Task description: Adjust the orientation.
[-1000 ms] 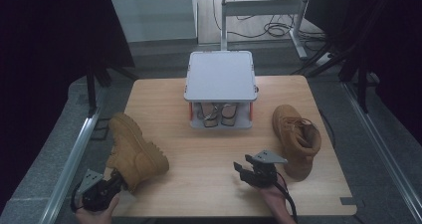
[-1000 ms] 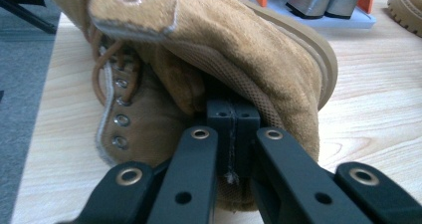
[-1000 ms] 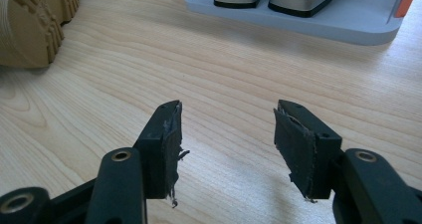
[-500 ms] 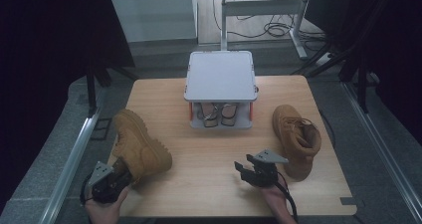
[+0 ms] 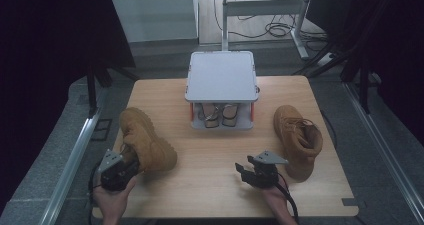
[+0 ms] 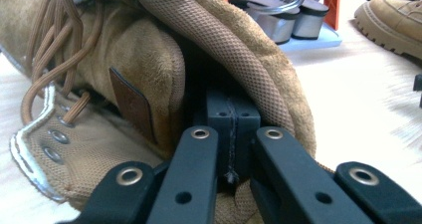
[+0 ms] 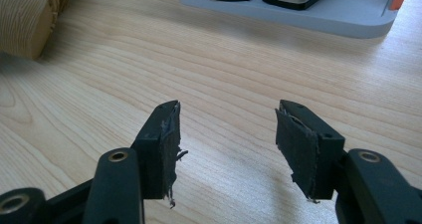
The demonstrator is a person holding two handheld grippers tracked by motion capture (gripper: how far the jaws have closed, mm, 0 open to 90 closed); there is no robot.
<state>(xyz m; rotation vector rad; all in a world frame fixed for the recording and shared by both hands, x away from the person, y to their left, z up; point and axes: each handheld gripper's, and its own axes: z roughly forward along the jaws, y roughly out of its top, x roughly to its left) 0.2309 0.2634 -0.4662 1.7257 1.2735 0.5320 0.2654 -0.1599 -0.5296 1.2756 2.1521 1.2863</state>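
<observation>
My left gripper (image 5: 121,164) pinches the padded collar of the tan suede lace-up boot (image 5: 146,141) at the table's left, for carrying; my right gripper (image 5: 250,171) waits spread, empty.

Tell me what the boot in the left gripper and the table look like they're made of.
Boot: seemingly tan suede or nubuck, matte and napped, with a woven mesh collar and metal eyelets. Table: light wood or wood-look laminate, smooth, showing grain lines.
</observation>
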